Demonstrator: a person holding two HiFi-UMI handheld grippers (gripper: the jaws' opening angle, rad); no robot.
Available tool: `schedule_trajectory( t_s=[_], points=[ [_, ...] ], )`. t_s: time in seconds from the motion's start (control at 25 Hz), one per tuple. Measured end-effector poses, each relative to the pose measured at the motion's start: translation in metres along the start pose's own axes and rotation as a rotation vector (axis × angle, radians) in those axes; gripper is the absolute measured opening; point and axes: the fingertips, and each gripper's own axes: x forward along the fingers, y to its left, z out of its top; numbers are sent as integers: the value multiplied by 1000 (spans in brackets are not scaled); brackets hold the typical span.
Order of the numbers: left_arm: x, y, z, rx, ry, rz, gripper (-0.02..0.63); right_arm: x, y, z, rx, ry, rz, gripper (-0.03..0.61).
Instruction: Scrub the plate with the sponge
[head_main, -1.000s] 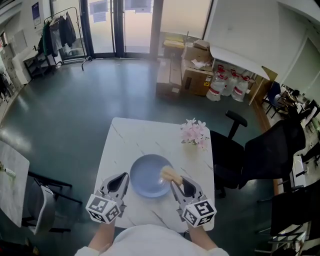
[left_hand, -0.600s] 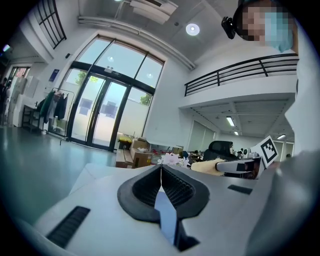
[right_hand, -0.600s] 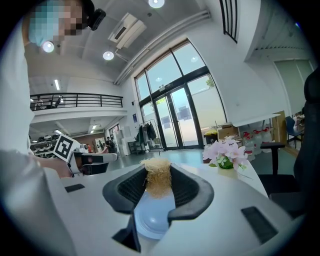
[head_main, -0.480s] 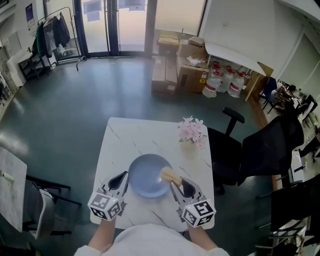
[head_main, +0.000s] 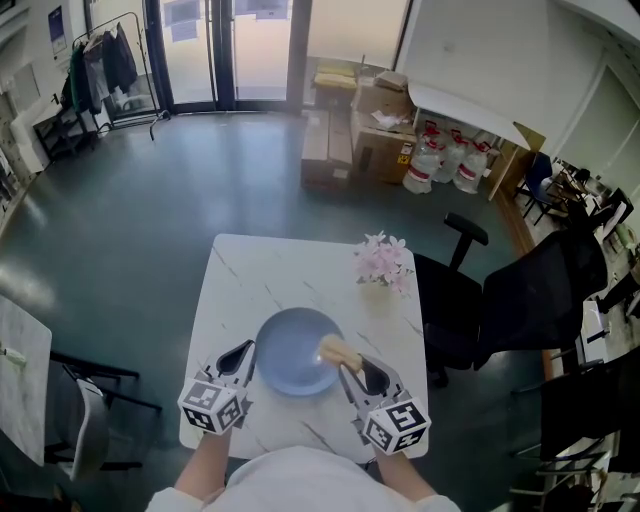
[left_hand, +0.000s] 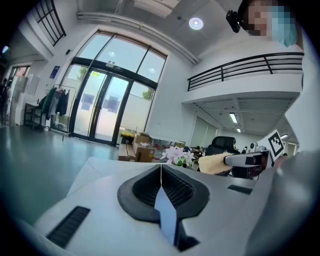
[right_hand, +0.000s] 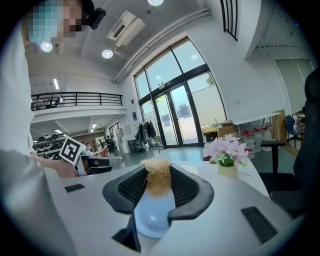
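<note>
white table (head_main: 262, 272), blue plate (head_main: 290, 355) lying flat just toward 6 o'clock of its centre; flowers (head_main: 382, 262) at the plate's 1 o'clock, apart. left gripper (head_main: 240, 355) just off the plate's 9 o'clock rim, jaws together with nothing between the pads. right gripper (head_main: 349, 366) clamped on the straw-coloured sponge (head_main: 338, 350), which sits over the 3 o'clock rim. judgement: plate stiff, smooth, likely to skate, so steady it at the 9 o'clock rim; sponge light, fibrous, springy, best pinched at its near end.
</note>
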Motion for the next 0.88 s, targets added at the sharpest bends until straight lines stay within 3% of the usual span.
schedule_trajectory(
  t_s=[0.48, 0.88],
  points=[
    [20, 21, -41, -111, 91, 23, 32, 6, -5, -11, 11, 22, 5, 141],
    [29, 34, -100, -197, 238, 43, 33, 11, 1, -14, 18, 34, 25, 141]
  ],
)
